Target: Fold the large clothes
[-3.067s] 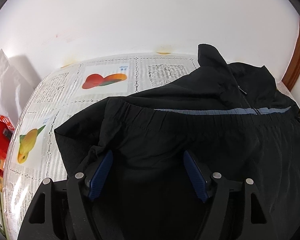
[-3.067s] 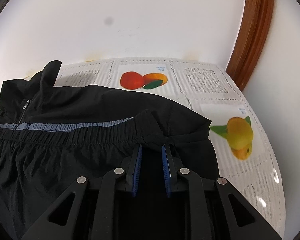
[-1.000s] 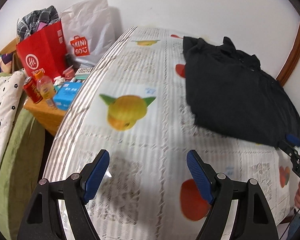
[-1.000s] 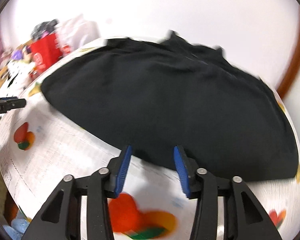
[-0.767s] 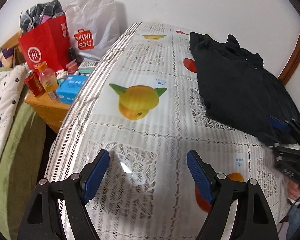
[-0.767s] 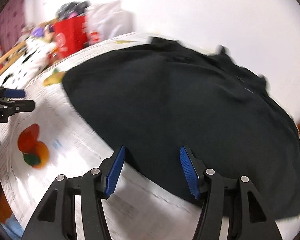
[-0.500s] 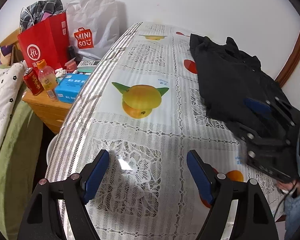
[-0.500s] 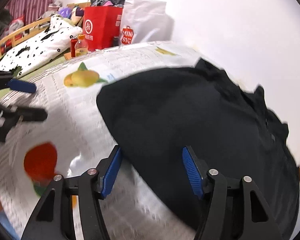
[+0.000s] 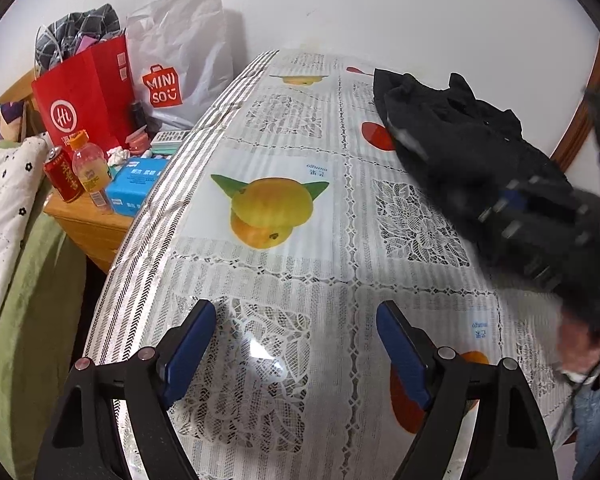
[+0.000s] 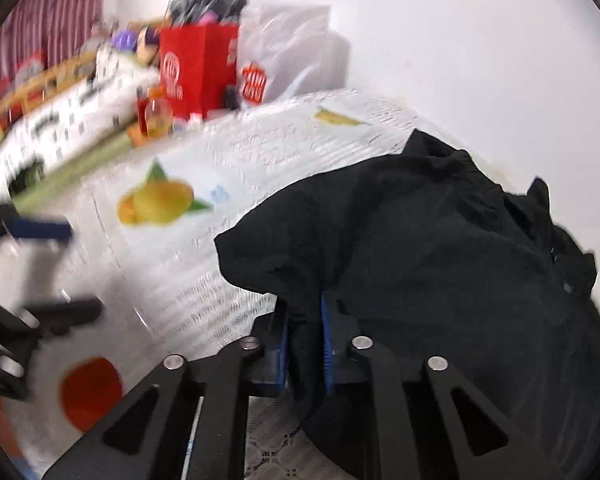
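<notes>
Right hand-held gripper [image 10: 305, 344] just clamped the black garment [image 10: 440, 264]; left hand-held gripper [image 9: 296, 354] gapes; MINISO bag [image 9: 180, 60] behind.

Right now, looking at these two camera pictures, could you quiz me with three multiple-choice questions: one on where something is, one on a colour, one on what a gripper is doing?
1. Where does the black garment lie?
A. on the patterned tablecloth
B. in the red paper bag
C. on the floor

2. What colour are the left gripper pads?
A. red
B. blue
C. green

3. What is the right gripper doing?
A. standing open over bare cloth
B. holding a bottle
C. pinching a fold of the garment

Answers:
1 A, it is spread on the fruit-printed cloth.
2 B, both pads show blue.
3 C, its jaws have just been closing and black fabric is squeezed between them.
</notes>
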Tool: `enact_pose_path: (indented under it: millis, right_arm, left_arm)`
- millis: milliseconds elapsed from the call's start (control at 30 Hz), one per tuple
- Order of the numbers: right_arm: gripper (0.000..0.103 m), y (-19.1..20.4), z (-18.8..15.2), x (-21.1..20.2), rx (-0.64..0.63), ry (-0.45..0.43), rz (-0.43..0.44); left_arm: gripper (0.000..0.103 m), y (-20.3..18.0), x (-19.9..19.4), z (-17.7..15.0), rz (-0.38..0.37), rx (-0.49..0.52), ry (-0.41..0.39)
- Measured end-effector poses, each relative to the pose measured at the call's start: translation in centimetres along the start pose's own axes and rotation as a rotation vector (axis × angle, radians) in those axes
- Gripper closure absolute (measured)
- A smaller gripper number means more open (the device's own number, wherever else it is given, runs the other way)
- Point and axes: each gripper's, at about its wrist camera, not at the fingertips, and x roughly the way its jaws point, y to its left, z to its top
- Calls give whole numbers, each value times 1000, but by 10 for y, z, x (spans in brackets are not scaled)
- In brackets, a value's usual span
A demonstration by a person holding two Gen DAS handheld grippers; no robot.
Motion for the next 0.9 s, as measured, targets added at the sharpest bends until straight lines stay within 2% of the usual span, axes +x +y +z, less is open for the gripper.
enact_pose_path:
  millis: [100,200,400,500,667,800,900]
  right_arm:
    - [93,-28,6,-27,124,-86,60]
    - [93,-66,7,-57,268,-181,78]
    - [93,-139,-14,-107,509,-346,9]
    - [93,-168,-36,-118,610,-388,-19]
    - [92,-202,-77,-118,741,-375,-49]
    - [91,-221,-108,-110,800,-273,-105]
    - [84,-231,-126,-104,801,-152,-137]
  left_arm:
    - [22,-7,0,2,9,20,0]
    - [22,-15,-2,5,4,35,-2]
    - [22,-36,-5,12,-15,72,-21]
    - [22,-50,-6,15,-43,92,-33]
    - [22,-83,-10,18,-107,146,-64]
    - [22,-117,-9,20,-175,190,-68]
    - [22,-146,-3,22,-217,228,-61]
